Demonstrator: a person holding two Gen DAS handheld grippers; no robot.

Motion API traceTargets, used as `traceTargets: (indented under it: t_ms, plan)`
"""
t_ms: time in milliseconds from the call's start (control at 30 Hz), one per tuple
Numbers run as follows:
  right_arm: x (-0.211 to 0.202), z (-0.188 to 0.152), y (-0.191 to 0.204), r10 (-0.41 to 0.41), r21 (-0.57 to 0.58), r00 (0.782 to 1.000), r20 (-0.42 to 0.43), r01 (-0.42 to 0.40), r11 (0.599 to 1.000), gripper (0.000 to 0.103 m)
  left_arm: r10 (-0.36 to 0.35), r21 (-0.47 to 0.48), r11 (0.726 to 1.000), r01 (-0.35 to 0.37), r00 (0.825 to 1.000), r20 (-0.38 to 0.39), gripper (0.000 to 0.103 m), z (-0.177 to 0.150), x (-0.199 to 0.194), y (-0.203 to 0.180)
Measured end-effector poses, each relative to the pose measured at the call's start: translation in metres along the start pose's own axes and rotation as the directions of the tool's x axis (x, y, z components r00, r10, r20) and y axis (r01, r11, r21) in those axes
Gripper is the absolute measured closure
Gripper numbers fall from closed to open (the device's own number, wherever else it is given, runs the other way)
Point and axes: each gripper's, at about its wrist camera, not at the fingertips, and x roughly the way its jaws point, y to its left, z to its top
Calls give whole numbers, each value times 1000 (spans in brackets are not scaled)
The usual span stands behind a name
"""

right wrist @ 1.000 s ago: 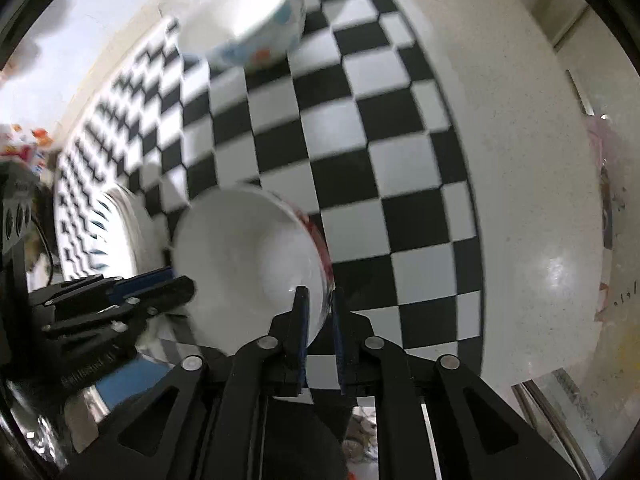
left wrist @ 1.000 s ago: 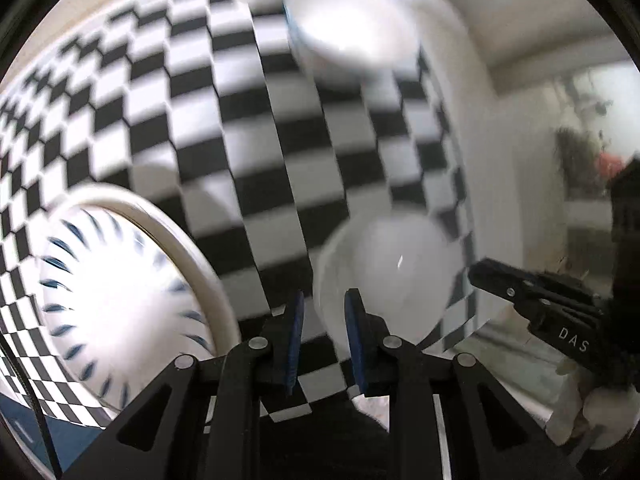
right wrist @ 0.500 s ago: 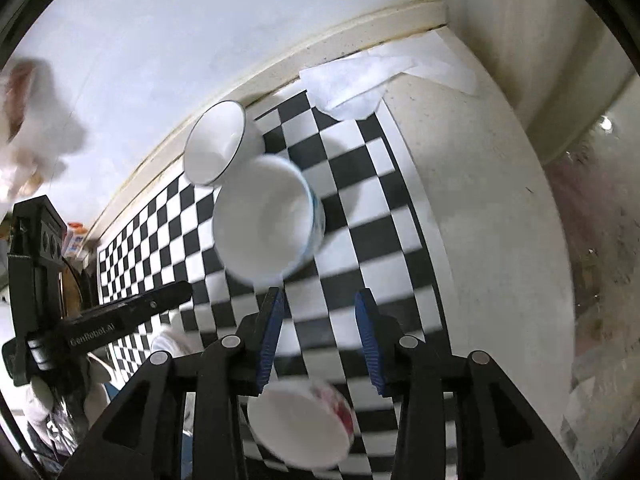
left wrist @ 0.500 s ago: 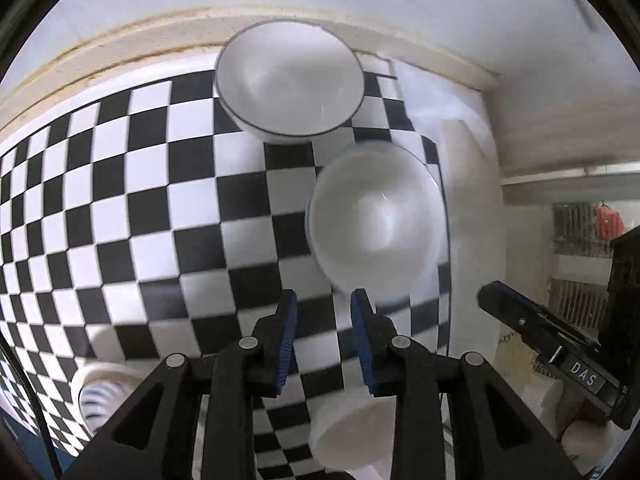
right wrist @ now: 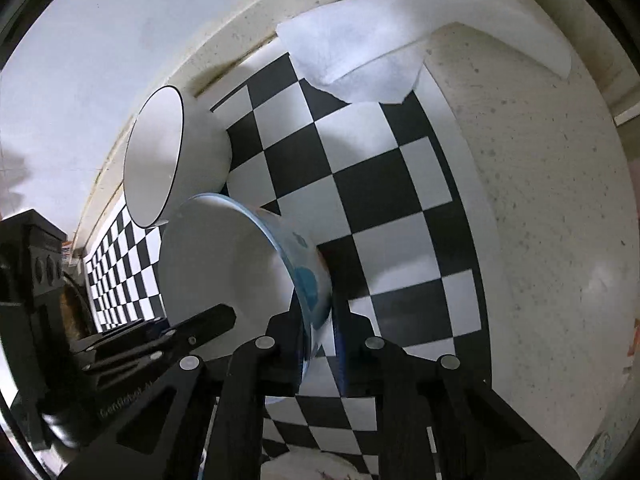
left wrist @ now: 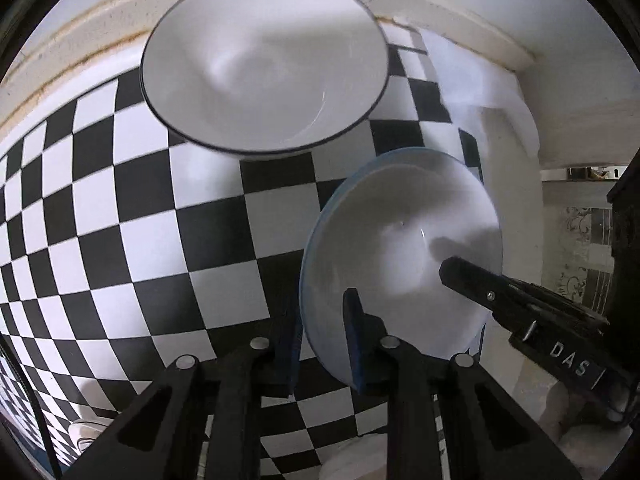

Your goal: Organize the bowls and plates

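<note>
Within the last half second I have brought both grippers onto the blue-rimmed bowl (left wrist: 400,256) near the table's back right corner. Left gripper (left wrist: 324,340) fingers straddle its near rim, gap narrow; right gripper (right wrist: 320,344) likewise. Grasp appears imminent. Black-rimmed bowl (left wrist: 264,68) sits behind: glossy, smooth ceramic on checkered cloth (left wrist: 132,240).

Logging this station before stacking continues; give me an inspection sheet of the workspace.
Surface: black-and-white checkered mat on speckled white counter.
Job's things: black-rimmed white bowl by the wall; blue-rimmed white bowl nearer.
Clutter: white paper sheet at the mat's corner.
Grippers: left hand-held gripper open, straddling the blue-rimmed bowl's rim; right hand-held gripper around another part of that rim, clamping unclear.
Cables: thin black cable at left view's edge.
Surroundings: white wall.
</note>
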Motion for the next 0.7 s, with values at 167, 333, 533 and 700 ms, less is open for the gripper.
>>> traceTargets:
  t_ms: [167, 333, 533, 700]
  plan:
    - [-5, -9, 7, -33, -36, 999, 12, 34, 999, 90, 14, 27, 1000, -15, 999, 35, 86, -7, -11, -8]
    - [-27, -21, 5, -36, -45, 998, 45, 38, 998, 90, 10, 59, 998, -14, 997, 71, 86, -17, -31, -20]
    - [-64, -43, 10, -32, -56, 995, 98, 38, 998, 90, -4, 102, 995, -8, 994, 112, 86, -37, -61, -30]
    - [-94, -70, 15, -35, -68, 989, 143, 45, 997, 90, -21, 137, 991, 1, 989, 145, 86, -66, -85, -36]
